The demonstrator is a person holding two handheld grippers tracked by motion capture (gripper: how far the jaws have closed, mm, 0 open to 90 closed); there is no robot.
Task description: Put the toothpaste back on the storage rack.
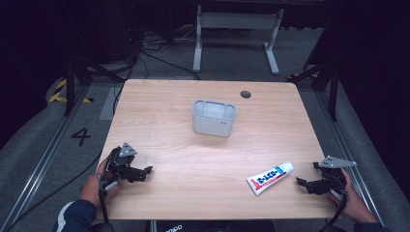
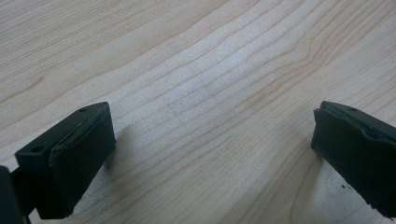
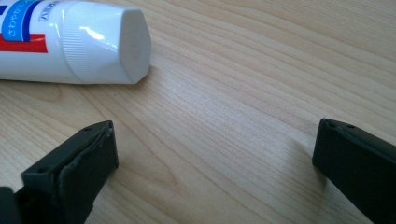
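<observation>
Right gripper [image 1: 303, 184] beside toothpaste tube, jaws apart, nothing held.

Right gripper rests low at the near right edge of the desk [image 1: 203, 154]; in the right gripper view its jaws stand wide with bare wood between them. Toothpaste tube [image 1: 270, 178] lies flat just to that gripper's left, long axis diagonal, white cap [image 3: 126, 44] pointing toward the far right, crimped end toward the near edge. Left gripper [image 1: 143, 172] sits well apart at the near left, jaws also spread, empty. Grey caddy [image 1: 214, 117] stands upright mid-desk, farther off. Judgement: right hand is clearly nearer the tube; a grasp needs a short shift left, across the tube's width.
</observation>
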